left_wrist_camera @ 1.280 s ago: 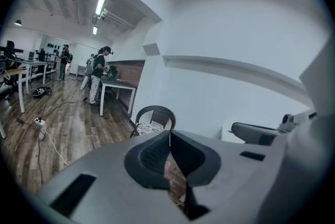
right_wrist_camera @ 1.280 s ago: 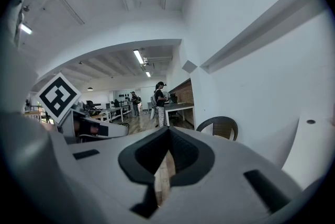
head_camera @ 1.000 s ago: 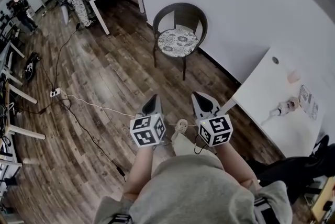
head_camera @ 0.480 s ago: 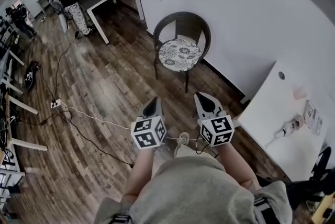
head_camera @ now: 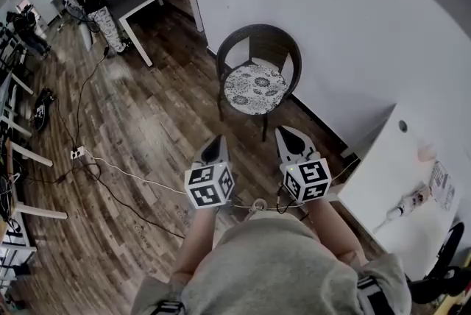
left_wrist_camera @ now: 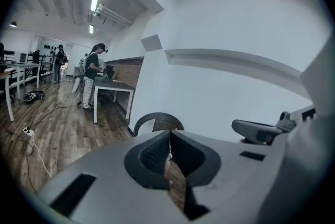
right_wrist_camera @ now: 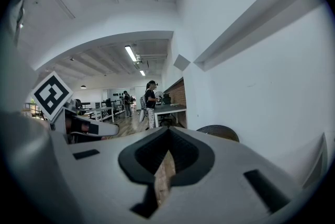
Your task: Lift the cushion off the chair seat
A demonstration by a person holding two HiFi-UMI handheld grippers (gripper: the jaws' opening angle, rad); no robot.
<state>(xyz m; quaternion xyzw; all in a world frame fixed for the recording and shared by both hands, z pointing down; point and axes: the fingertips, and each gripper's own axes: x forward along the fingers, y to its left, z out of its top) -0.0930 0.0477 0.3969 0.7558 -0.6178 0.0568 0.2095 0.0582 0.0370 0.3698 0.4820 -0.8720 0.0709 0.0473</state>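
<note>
Cushion [head_camera: 255,87] covers the chair [head_camera: 259,32] seat edge to edge. The left hand-held gripper [head_camera: 214,149] and right hand-held gripper [head_camera: 292,141] are closed, empty and well short. Arriving unopened, they would likely shove it off the seat's edge.

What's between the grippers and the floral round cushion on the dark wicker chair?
Bare brown plank floor, head view; left gripper and right gripper both shut, short of it.

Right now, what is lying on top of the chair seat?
A round floral cushion lies flat on the dark wicker chair, covering nearly the whole seat. The seat surface under it is hidden, so nothing beneath can be judged.
</note>
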